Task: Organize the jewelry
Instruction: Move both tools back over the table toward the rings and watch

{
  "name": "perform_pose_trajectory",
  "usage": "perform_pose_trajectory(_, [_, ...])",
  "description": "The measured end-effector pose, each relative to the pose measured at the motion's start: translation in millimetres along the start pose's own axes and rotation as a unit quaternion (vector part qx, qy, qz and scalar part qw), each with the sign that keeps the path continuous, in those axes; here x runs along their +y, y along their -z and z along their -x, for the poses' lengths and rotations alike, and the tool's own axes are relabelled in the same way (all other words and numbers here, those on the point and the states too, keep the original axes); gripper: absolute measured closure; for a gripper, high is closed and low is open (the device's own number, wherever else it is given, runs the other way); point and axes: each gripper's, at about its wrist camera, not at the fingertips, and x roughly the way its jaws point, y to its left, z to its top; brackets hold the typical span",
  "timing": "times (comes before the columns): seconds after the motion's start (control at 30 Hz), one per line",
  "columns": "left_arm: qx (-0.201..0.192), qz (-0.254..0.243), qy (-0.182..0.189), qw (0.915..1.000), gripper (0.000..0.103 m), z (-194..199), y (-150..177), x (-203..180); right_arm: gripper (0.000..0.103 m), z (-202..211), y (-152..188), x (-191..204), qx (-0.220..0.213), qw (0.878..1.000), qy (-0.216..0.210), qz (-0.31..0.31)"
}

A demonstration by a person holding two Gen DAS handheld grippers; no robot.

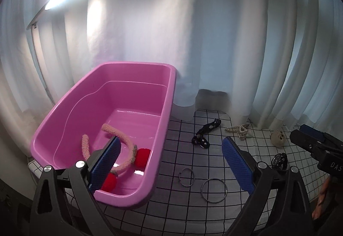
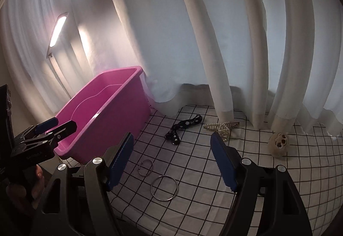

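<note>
A pink tub (image 1: 165, 107) (image 2: 111, 120) stands at the left on the checked cloth. Inside lies a fuzzy pink headband (image 1: 126, 148) with red pompoms (image 1: 141, 156). On the cloth lie a small metal ring (image 1: 187, 177) (image 2: 146, 167), a larger metal ring (image 1: 214, 190) (image 2: 164, 188), a black dotted hair tie (image 1: 203, 135) (image 2: 182, 128), a pearl claw clip (image 1: 238, 130) (image 2: 223, 127), a beige skull-like clip (image 1: 278, 138) (image 2: 278, 143) and a black watch (image 1: 278, 159). My left gripper (image 1: 171, 150) is open and empty over the tub's near right rim. My right gripper (image 2: 171, 143) is open and empty above the rings.
White curtains (image 2: 214, 43) hang behind the cloth and touch its far edge. A lit floor lamp (image 2: 56, 32) stands behind the tub. The right gripper shows at the right of the left wrist view (image 1: 308, 135). The left gripper shows at the left of the right wrist view (image 2: 57, 125).
</note>
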Motion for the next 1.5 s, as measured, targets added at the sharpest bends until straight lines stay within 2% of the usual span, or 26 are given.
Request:
perform_pose_trajectory(0.2, [0.025,-0.013,0.027,0.9992,0.009,-8,18,-37,0.032,23,35,-54,0.016,0.997,0.048,-0.055])
perform_pose_trajectory(0.43, [0.083,-0.025,0.023,0.9959,0.009,-37,55,-65,0.032,29,66,-100,0.039,0.991,0.084,-0.092])
perform_pose_trajectory(0.6, [0.123,-0.023,0.018,0.9920,0.009,-59,80,-75,0.032,23,83,-121,0.063,0.988,0.087,-0.108])
perform_pose_trajectory(1.0, [0.163,-0.001,-0.012,0.9866,0.009,-95,112,-85,0.032,-14,101,-154,0.105,0.984,0.101,-0.106])
perform_pose_trajectory(1.13, [0.182,0.016,-0.023,0.9828,0.009,-105,122,-84,0.032,-27,104,-156,0.115,0.983,0.121,-0.081])
perform_pose_trajectory(1.27, [0.185,0.026,-0.040,0.9816,0.009,-109,127,-84,0.032,-35,103,-146,0.102,0.982,0.157,0.005])
perform_pose_trajectory(1.4, [0.191,0.034,-0.045,0.9799,0.009,-112,131,-85,0.032,-42,105,-139,0.104,0.981,0.149,0.060])
perform_pose_trajectory(1.5, [0.191,0.038,-0.049,0.9797,0.009,-113,132,-88,0.032,-38,107,-136,0.074,0.983,0.146,0.080])
